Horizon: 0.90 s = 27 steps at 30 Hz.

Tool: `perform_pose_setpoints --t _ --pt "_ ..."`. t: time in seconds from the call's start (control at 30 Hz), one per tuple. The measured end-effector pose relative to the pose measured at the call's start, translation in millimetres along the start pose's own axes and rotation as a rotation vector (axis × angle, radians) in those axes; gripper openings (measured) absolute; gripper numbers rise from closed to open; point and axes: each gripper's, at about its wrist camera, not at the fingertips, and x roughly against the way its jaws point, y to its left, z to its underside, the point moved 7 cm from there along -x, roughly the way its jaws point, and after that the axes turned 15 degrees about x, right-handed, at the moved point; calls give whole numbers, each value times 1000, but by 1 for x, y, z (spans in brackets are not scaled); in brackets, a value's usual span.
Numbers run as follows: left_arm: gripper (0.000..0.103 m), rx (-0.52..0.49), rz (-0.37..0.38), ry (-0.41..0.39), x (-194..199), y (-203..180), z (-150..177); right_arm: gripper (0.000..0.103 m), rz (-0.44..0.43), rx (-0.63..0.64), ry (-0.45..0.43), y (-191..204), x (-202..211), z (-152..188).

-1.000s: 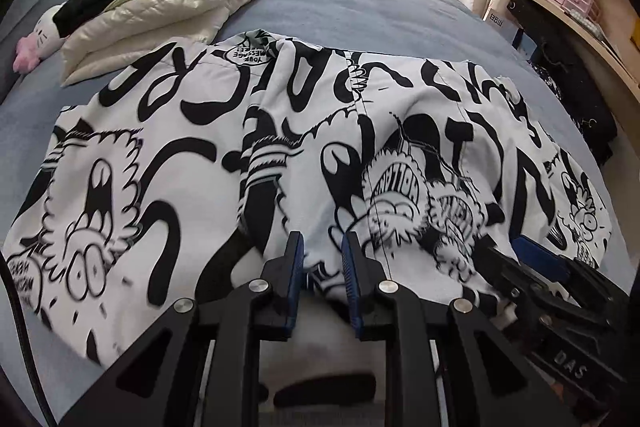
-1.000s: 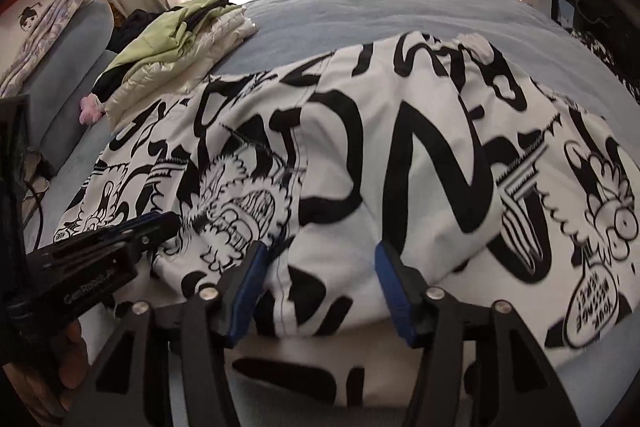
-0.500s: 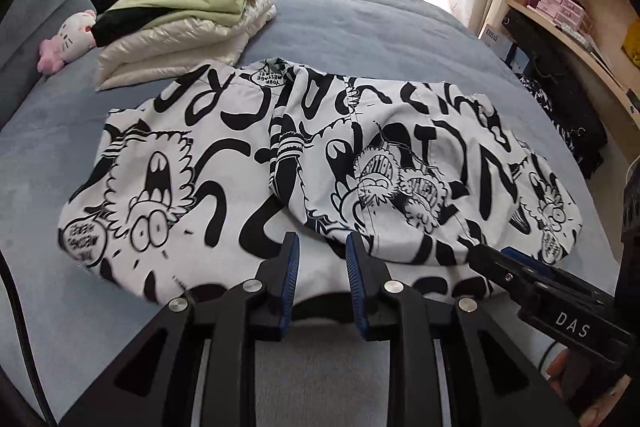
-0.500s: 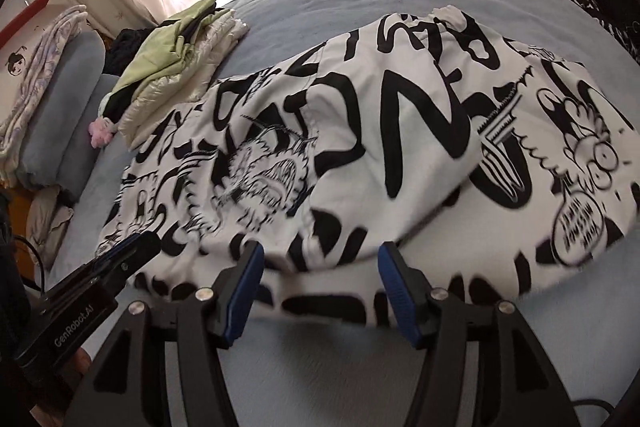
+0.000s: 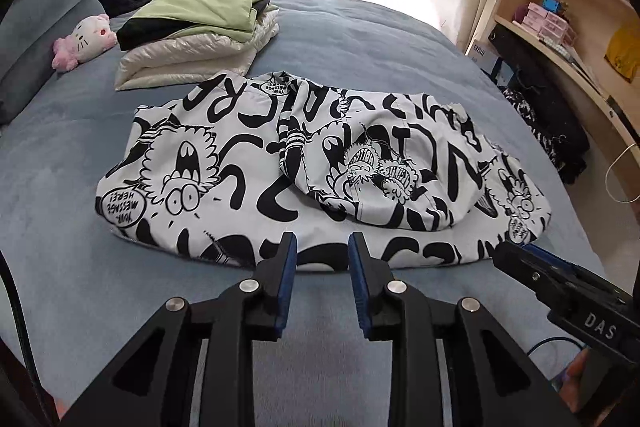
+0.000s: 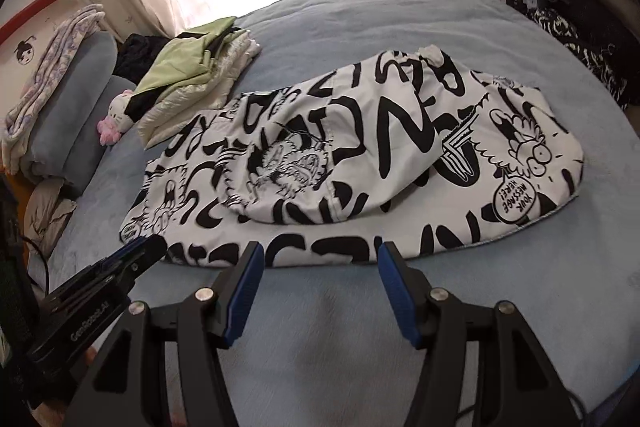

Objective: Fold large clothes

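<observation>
A white garment with black cartoon print [image 5: 248, 163] lies folded on the blue bed; it also shows in the right wrist view [image 6: 360, 155]. Its hood part [image 5: 380, 163] lies folded over the body. My left gripper [image 5: 322, 247] is open and empty, just in front of the garment's near edge. My right gripper [image 6: 320, 255] is open wider and empty, also just short of the near edge. The right gripper shows in the left wrist view [image 5: 520, 263] at the garment's right corner. The left gripper shows in the right wrist view [image 6: 140, 255] at the left corner.
A stack of folded clothes [image 5: 200, 27], green on cream, sits at the far left of the bed [image 5: 360, 39]. A pink-and-white plush toy [image 5: 84, 39] lies beside grey pillows [image 5: 52, 23]. Wooden shelves [image 5: 560, 27] and dark items stand to the right. Curtains hang behind.
Both grippers have pulled back and up from the garment. They have let go of the cloth, which now lies folded on the bed.
</observation>
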Motion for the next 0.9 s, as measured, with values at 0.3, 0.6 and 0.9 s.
perform_pose_setpoints --t 0.3,0.6,0.9 --pt "33 43 38 -16 25 15 6 60 -20 47 -37 20 46 10" --pt "45 190 111 36 11 41 9 60 -56 39 -58 31 44 3" --pt "48 381 95 112 -42 90 15 60 -111 1 -43 38 5 -7"
